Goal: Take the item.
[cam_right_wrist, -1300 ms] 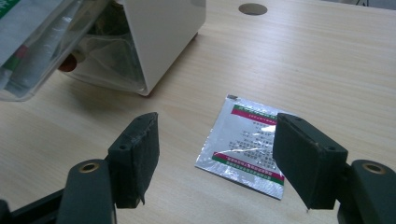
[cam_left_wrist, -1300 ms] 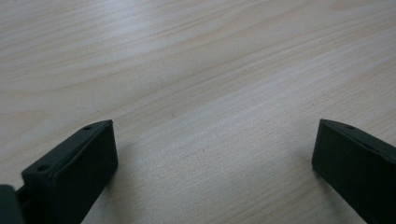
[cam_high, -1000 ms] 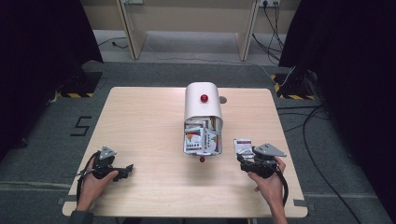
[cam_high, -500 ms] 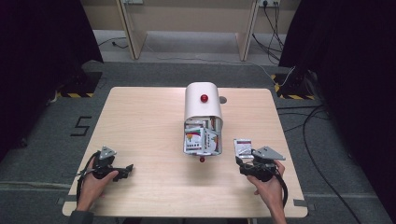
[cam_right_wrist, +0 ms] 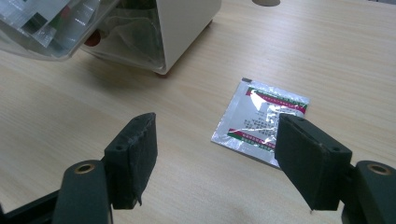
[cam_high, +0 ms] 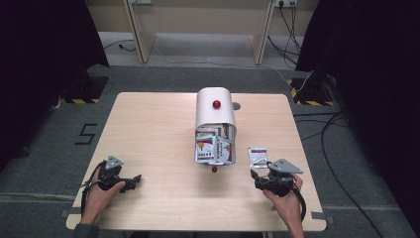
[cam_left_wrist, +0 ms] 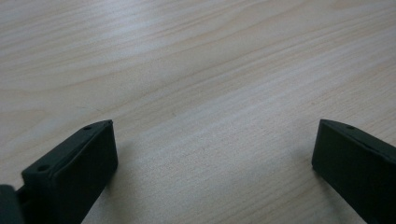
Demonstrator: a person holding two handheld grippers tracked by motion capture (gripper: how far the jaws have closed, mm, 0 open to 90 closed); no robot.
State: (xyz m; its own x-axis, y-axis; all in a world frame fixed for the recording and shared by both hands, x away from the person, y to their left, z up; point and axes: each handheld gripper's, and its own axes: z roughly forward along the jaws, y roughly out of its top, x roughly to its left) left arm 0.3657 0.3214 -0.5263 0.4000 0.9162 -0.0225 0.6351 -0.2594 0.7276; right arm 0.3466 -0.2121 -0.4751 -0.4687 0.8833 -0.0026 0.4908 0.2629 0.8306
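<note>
At the left of the high view, the left tongs [cam_high: 132, 181] are seen held low over the tabletop [cam_high: 148, 129] near its front left corner, gripped by the left hand [cam_high: 101, 191]. In the left gripper view the left tongs [cam_left_wrist: 212, 154] are spread wide, with bare wood between the jaws and nothing gripped.

In the middle of the tabletop a white box [cam_high: 215, 110] with a rounded top and a red knob [cam_high: 216, 104] is found. Its clear front flap [cam_high: 214, 150] is folded down towards the person, and colourful sachets are packed inside. A second small red knob [cam_high: 214, 169] is seen at the flap's front edge. A round hole [cam_high: 236, 105] in the tabletop lies just beside the box on its right.

To the right of the flap, a single silver sachet [cam_high: 258, 156] lies flat on the wood, apart from the box. The right tongs [cam_high: 256, 174], held by the right hand [cam_high: 286, 201], are placed just in front of it. In the right gripper view the right tongs [cam_right_wrist: 215, 149] are spread wide and empty, the sachet [cam_right_wrist: 259, 120] lies just beyond them, partly hidden by one jaw, and the path to it is not blocked.

Against the earlier pictures, the right tongs have been shifted slightly nearer the sachet; the left tongs, box and sachet are unchanged.
</note>
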